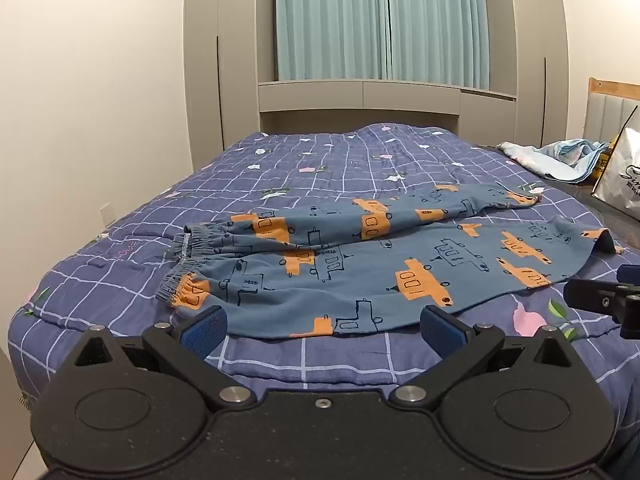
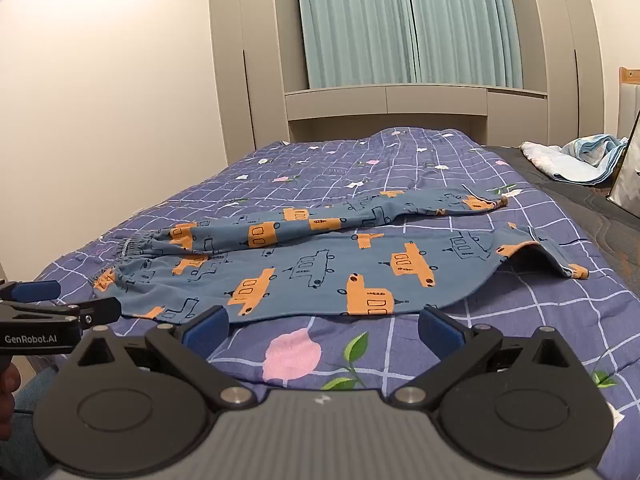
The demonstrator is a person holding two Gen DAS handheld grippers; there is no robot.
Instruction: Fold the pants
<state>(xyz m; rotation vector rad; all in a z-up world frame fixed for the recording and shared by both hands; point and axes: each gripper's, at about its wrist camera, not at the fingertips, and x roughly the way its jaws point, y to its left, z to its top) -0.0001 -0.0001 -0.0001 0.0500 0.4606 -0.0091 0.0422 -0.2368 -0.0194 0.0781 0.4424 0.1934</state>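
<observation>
Blue pants [image 1: 360, 268] with orange and outlined truck prints lie spread on the bed, waistband at the left, two legs running to the right. They also show in the right wrist view [image 2: 320, 268]. My left gripper [image 1: 324, 330] is open, just short of the pants' near edge, close to the waistband end. My right gripper [image 2: 324, 330] is open, just short of the near edge further right. Each gripper shows at the side of the other's view: the right gripper [image 1: 608, 300] and the left gripper [image 2: 60, 304]. Neither holds anything.
The bed has a purple grid quilt [image 1: 280, 172] with flower prints. A crumpled light blue blanket [image 1: 560, 160] and a white bag [image 1: 620, 172] lie at the far right. A wall runs along the left, cabinets and teal curtains [image 1: 380, 20] at the back.
</observation>
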